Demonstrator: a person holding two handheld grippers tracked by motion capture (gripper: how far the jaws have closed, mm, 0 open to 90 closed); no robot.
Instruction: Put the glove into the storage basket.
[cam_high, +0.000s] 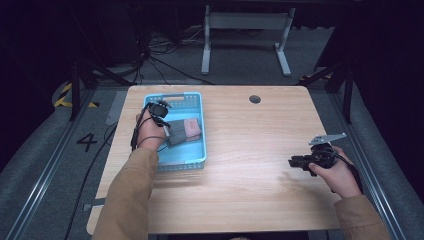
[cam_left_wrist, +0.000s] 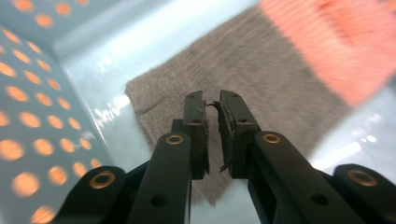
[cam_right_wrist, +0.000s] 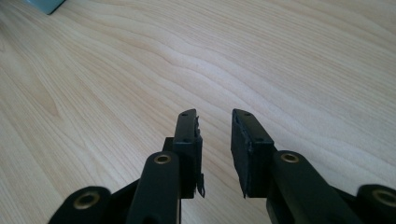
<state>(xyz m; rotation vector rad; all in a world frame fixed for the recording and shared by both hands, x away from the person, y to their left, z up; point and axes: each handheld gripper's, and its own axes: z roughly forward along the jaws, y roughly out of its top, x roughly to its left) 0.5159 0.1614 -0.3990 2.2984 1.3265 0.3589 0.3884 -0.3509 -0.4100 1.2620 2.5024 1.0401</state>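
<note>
1. A grey cloth (cam_high: 176, 132) lies flat on the floor of a light blue perforated basket (cam_high: 197, 162) at the left side of a wooden table (cam_high: 250, 150), with a pink cloth (cam_high: 192, 126) resting just beside it, overlapping its far edge.
2. In the left gripper view, the grey cloth (cam_left_wrist: 252, 79) spreads beneath the jaws, the pink cloth (cam_left_wrist: 341, 42) at the upper right and the basket's holed wall (cam_left_wrist: 32, 116) at the left.
3. The left gripper (cam_high: 161, 111), held in a hand in a tan sleeve, hangs inside the basket over the grey cloth; its jaws stand a narrow slit apart, nothing pinched between them.
4. The right gripper (cam_high: 300, 162) rests well apart, near the table's right edge, pointing left across bare wood.
5. In the right gripper view, its jaws stand parted with a clear gap, empty, above the table's pale grain (cam_right_wrist: 280, 60).
</note>
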